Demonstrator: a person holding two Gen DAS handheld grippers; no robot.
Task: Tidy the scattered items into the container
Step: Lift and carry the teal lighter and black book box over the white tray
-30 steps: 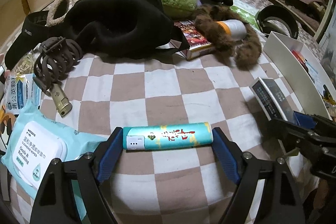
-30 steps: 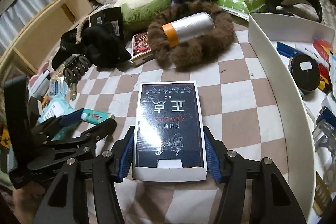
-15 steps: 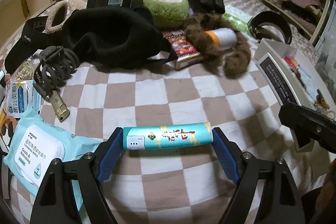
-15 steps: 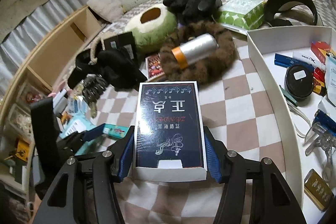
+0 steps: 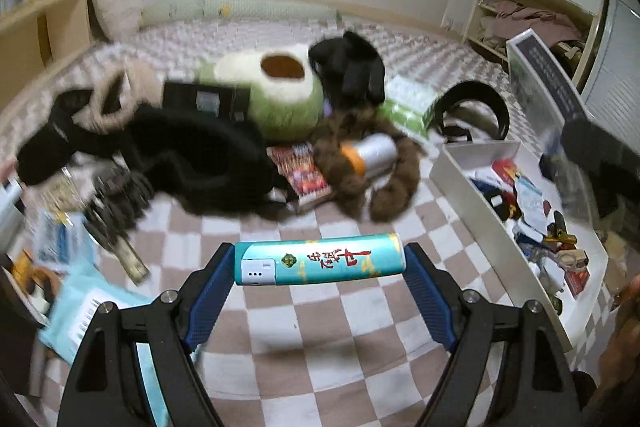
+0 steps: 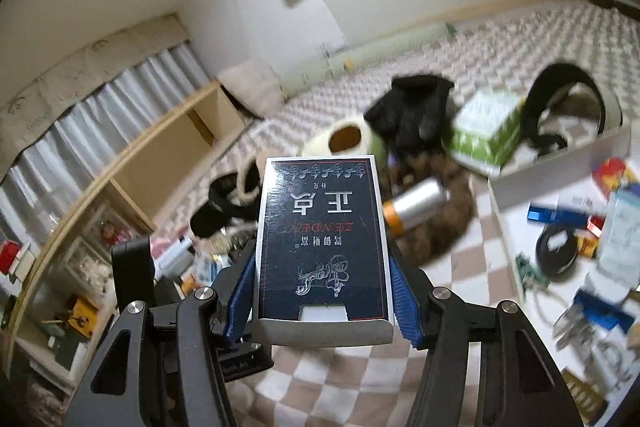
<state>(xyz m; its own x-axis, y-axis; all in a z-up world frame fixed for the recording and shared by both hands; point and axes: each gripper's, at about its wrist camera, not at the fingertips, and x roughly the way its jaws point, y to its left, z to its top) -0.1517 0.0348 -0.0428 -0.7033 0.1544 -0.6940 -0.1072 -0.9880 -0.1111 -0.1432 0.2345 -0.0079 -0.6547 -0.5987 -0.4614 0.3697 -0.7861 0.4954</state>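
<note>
A teal tube (image 5: 319,259) is held crosswise at its two ends between the blue pads of the left gripper (image 5: 319,273), low in the centre of the left wrist view, above the checkered bed cover (image 5: 332,339). A dark box with a white rim (image 6: 323,243) is clamped by its long sides in the right gripper (image 6: 323,301), filling the middle of the right wrist view. The white container (image 5: 476,203) is seen at the right of the left wrist view, already crowded with small items. A brown furry band (image 5: 360,163) around a silver roll with an orange end (image 5: 370,153) is seen at the centre, with an avocado plush (image 5: 276,87) and black gloves (image 5: 348,67) further up. Most of the background is blurred.
</note>
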